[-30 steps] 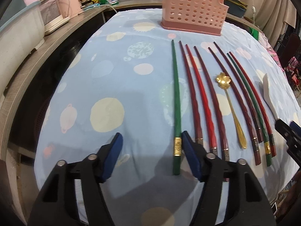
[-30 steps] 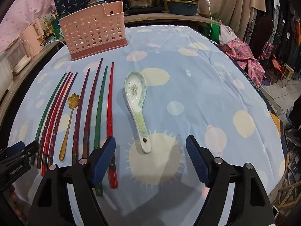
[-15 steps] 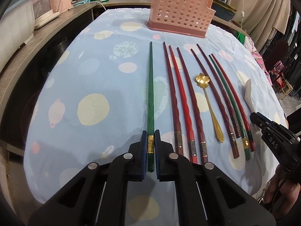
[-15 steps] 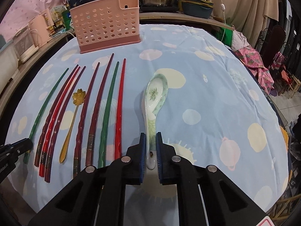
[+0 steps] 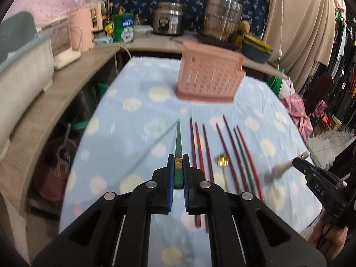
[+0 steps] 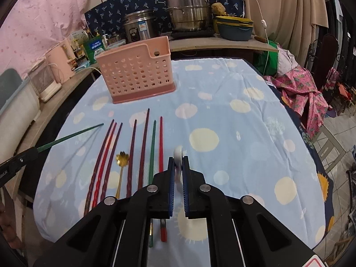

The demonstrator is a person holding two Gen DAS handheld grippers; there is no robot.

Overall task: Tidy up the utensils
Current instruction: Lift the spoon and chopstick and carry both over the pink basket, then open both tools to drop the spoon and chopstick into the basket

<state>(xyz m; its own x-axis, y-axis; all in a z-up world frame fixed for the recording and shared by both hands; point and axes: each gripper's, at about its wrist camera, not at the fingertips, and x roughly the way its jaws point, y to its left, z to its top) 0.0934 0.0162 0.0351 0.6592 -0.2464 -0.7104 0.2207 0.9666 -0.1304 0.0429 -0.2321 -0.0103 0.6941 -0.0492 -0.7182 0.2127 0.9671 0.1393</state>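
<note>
My left gripper [image 5: 177, 173] is shut on a green chopstick [image 5: 178, 146] and holds it lifted off the cloth, tip pointing at the pink perforated utensil holder [image 5: 208, 81]. The chopstick also shows in the right wrist view [image 6: 71, 136]. My right gripper [image 6: 178, 178] is shut on the white ceramic spoon [image 6: 178, 155], lifted above the table; the spoon also shows in the left wrist view [image 5: 282, 168]. Several red, dark red and green chopsticks [image 6: 133, 151] and a gold flower spoon [image 6: 121, 169] lie in a row on the blue dotted tablecloth [image 6: 233, 133]. The holder [image 6: 135, 75] stands at the back.
A counter [image 5: 55, 93] runs along the left with a pink kettle [image 5: 82, 31] and a white appliance. Steel pots [image 6: 187, 11] and a rice cooker [image 6: 138, 26] stand behind the table. Pink cloth [image 6: 300, 89] lies at the right edge.
Both grippers have risen from the table with their loads: the left lifted the green chopstick, the right lifted the ceramic spoon. A second ago both were open.
</note>
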